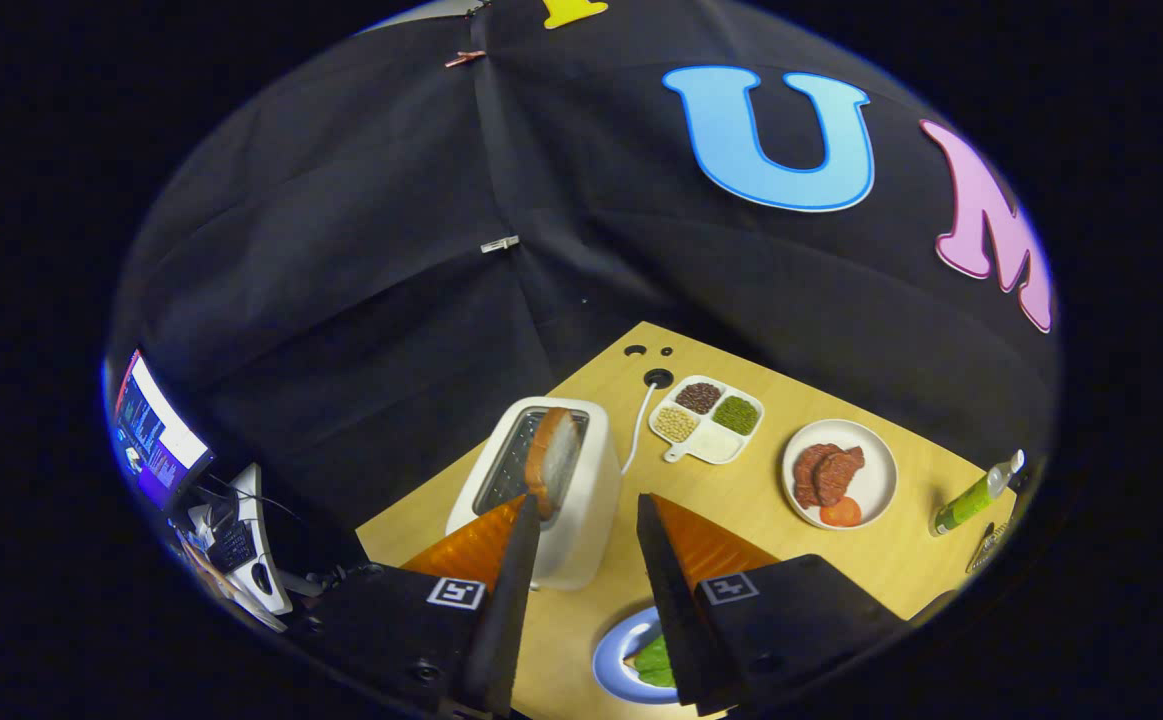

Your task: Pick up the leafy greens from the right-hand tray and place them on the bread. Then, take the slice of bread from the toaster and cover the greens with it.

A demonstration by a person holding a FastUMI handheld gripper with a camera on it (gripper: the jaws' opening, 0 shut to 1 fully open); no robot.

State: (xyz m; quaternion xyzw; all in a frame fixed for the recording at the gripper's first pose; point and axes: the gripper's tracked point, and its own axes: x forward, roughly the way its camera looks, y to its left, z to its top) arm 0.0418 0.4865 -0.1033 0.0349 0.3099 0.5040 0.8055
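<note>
Wooden counter (741, 490) carries a white toaster (566, 500) with a bread slice (551, 460) standing in its slot; fingers (586, 510) spread apart, empty, above leafy greens (653, 662) on a blue plate (611, 660).

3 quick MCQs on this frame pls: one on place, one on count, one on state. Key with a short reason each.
1. Where is the bread slice?
A. in the toaster slot
B. on the round plate
C. in the divided tray

2. How many tray compartments hold beans or grains?
A. one
B. three
C. five

3. The tool is:
A. shut on the bread
B. open, holding nothing
C. shut on the green bottle

Key: 1 A, the slice stands up out of the toaster. 2 B, brown, green and pale fills show. 3 B, the fingers stand apart with bare table between them.
</note>
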